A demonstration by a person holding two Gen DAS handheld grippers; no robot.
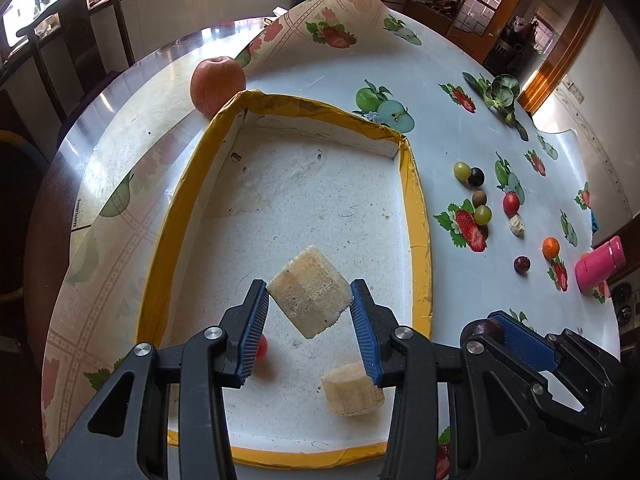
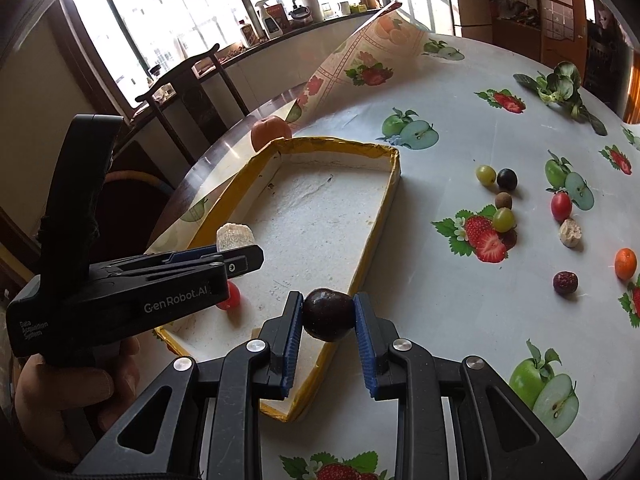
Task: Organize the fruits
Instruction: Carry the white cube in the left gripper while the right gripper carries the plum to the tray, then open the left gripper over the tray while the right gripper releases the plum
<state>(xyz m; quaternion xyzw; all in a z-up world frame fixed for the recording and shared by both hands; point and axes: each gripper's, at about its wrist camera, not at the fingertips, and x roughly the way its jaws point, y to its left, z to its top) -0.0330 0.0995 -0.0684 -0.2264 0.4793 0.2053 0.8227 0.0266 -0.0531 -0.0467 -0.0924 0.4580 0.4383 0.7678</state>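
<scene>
Sunlit windows and dark wooden chairs stand behind the round worktop, whose fruit-print cloth curls up at the far edge.

Going left to right: an apple sits just outside the far corner of the yellow-rimmed tray. My left tongs hang over the tray, gripping a pale cut chunk by its corners, tilted. Below them a second chunk and a small red fruit already lie on the tray floor. My right tongs are clamped on a dark round fruit, poised over the tray's near right rim. Further right, loose on the cloth, lie grapes, a cherry tomato, a small orange and a pink cup at the edge.

What worries me: the chunk is pinched on a diagonal, so I judge it could twist or slip out and drop onto the pieces below. The dark fruit is smooth and round; released over the rim instead of inside, it would likely roll off across the cloth. My two tongs are close together, so they could knock each other.

Hard to make out: the red fruit is half hidden behind my left tongs, the near tray corner is covered by the tongs' bodies, and I cannot tell what the pale lump beside the tomato is.
</scene>
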